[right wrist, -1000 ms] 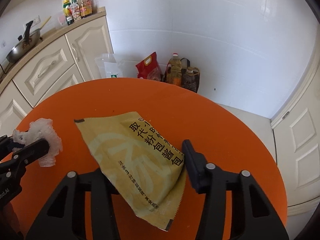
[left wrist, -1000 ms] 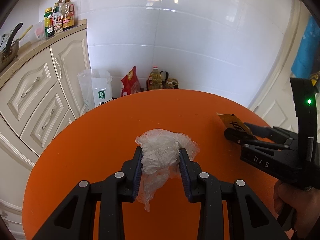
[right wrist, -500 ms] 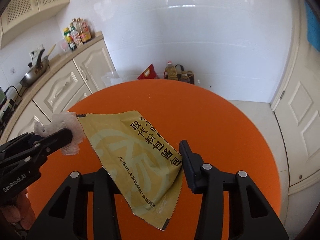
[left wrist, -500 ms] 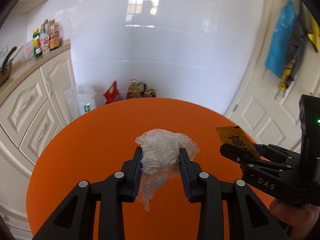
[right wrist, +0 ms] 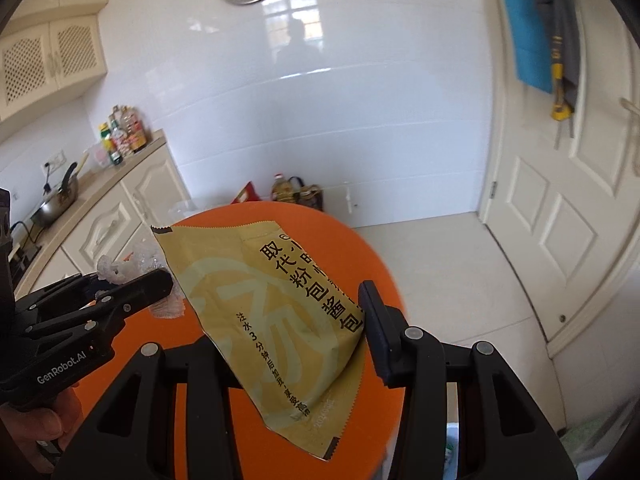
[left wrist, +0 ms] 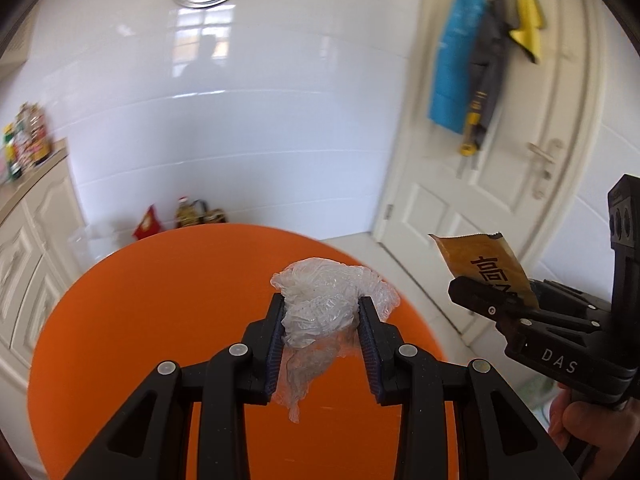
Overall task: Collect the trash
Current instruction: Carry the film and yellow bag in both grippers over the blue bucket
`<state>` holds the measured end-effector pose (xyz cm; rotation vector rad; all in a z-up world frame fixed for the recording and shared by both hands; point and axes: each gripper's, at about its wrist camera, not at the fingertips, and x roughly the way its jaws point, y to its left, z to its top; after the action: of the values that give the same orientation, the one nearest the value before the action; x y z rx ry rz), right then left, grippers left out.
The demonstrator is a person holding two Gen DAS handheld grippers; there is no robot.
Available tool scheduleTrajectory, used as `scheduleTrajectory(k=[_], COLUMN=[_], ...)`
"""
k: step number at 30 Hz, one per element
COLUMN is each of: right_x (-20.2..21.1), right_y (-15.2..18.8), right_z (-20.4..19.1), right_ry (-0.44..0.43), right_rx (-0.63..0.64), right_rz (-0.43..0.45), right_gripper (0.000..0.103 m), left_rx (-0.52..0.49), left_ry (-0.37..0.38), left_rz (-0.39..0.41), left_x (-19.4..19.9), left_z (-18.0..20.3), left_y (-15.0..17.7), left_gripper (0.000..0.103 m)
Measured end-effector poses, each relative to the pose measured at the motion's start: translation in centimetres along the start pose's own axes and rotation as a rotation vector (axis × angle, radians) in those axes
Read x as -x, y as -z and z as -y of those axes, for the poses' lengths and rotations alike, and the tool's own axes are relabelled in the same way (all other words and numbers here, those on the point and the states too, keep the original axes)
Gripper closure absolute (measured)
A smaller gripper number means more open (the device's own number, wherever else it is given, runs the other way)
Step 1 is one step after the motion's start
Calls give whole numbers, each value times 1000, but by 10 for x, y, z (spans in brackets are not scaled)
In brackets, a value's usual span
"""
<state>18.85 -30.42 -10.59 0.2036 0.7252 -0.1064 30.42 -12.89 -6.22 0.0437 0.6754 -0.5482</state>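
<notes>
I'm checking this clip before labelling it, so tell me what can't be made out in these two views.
- Left wrist view: the yellow-brown paper sachet is partly hidden behind the right gripper.
- Right wrist view: the sachet covers one finger of that gripper.
- Right wrist view: the crumpled clear plastic film is mostly hidden behind the left gripper.
- Both views: no trash bin shows.

Two claws side by side above the counter [left wrist: 168, 304]

Plastic wad [left wrist: 326, 306] in left claw [left wrist: 320, 344]; packet [right wrist: 276, 316] in right claw [right wrist: 288, 344], door [right wrist: 560, 220] right.

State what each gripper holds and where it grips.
Left gripper: crumpled clear plastic wrap, pinched at its middle. Right gripper: yellow sachet, clamped across its lower half.
</notes>
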Motion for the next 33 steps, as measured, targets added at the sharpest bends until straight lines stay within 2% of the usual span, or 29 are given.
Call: scheduleTrajectory(k=[9, 18, 25, 29, 33], right_x=[79, 123, 130, 120, 91], right_y=[37, 87, 122, 147, 177], right_z=[75, 143, 181, 200, 222], right_ry=[145, 272, 322, 327, 325], right_rx=[-121, -242, -328, -381, -443], right_rz=[50, 31, -8, -56, -140], right_gripper=[59, 59, 59, 59, 59], left_rx=[-124, -216, -270, -295, -317], left_ry=[150, 276, 359, 366, 361], left_rz=[-14, -78, -177, -259, -346], left_x=[27, 23, -1, -31, -60], left_z=[72, 106, 115, 124, 131], left_y=[22, 31, 41, 49, 65], left_gripper=[72, 72, 72, 72, 72])
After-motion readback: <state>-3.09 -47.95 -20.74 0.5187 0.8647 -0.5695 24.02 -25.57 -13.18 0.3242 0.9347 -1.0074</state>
